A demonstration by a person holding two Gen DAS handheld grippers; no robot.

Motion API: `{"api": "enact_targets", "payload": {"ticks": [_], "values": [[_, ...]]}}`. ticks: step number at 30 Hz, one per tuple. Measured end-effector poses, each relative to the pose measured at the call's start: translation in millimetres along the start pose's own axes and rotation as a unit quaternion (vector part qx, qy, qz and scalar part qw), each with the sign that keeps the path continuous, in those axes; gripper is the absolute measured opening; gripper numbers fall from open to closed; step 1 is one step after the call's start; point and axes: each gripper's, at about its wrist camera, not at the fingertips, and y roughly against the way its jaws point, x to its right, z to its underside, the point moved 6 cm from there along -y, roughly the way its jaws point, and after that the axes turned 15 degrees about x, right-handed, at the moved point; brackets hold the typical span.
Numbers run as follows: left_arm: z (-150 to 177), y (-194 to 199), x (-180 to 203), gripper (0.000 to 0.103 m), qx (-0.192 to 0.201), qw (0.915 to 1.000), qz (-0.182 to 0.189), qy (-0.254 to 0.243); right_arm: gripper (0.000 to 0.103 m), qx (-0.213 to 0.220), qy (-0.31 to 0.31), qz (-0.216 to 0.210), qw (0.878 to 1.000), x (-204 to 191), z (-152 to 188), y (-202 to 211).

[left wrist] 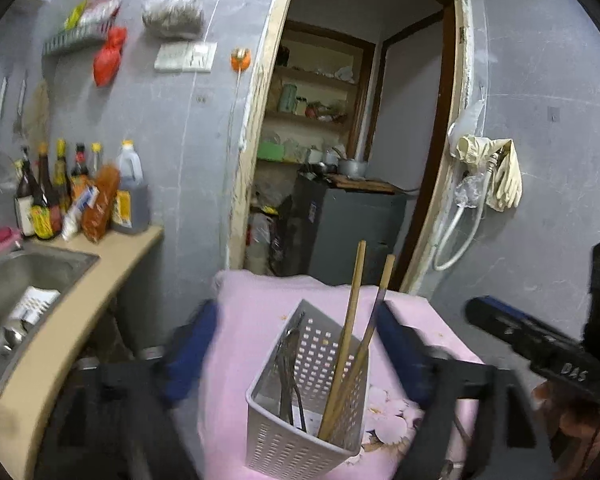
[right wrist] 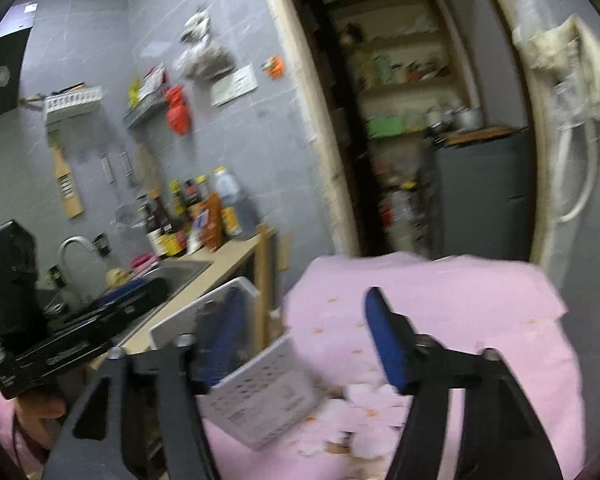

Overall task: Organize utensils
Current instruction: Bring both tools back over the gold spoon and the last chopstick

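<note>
Right now the white perforated basket (left wrist: 308, 392) is sitting on the pink cloth (left wrist: 260, 312), and everything else is best placed from it. Two wooden chopsticks (left wrist: 350, 336) are leaning upright inside it, tops tilting away toward the doorway, with some metal utensils (left wrist: 290, 376) standing in the basket's left side. The left gripper (left wrist: 300, 344) is straddling the basket, one blue finger (left wrist: 196, 340) off to each side and neither touching it as far as the blur allows; the jaws are standing wide apart and holding nothing. The right gripper (right wrist: 304, 336) is hovering to the basket's right, over the cloth, with the basket lying low and left of its fingers; its jaws are also spread wide and empty. Judging by this, the left one is the nearer, and the chopsticks' long axis is running roughly up and down, so a grasp would likely need to close across them from the sides.
</note>
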Motion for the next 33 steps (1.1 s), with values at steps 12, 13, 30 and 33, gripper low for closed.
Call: {"api": "enact_targets", "payload": {"ticks": [12, 13, 30, 33], "values": [[-8, 33, 58, 0.103, 0.06, 0.9965, -0.007, -0.058, 0.099, 0.026, 0.076, 0.11, 0.991, 55, -27, 71], [-7, 35, 64, 0.103, 0.065, 0.9959, -0.006, -0.064, 0.101, 0.029, 0.083, 0.114, 0.99, 59, -29, 77], [58, 34, 140, 0.103, 0.011, 0.9955, 0.023, -0.091, 0.102, -0.009, 0.081, 0.128, 0.988, 131, -12, 119], [77, 34, 145, 0.103, -0.014, 0.9952, 0.027, -0.093, 0.102, -0.032, 0.06, 0.12, 0.99, 145, 3, 118]]}}
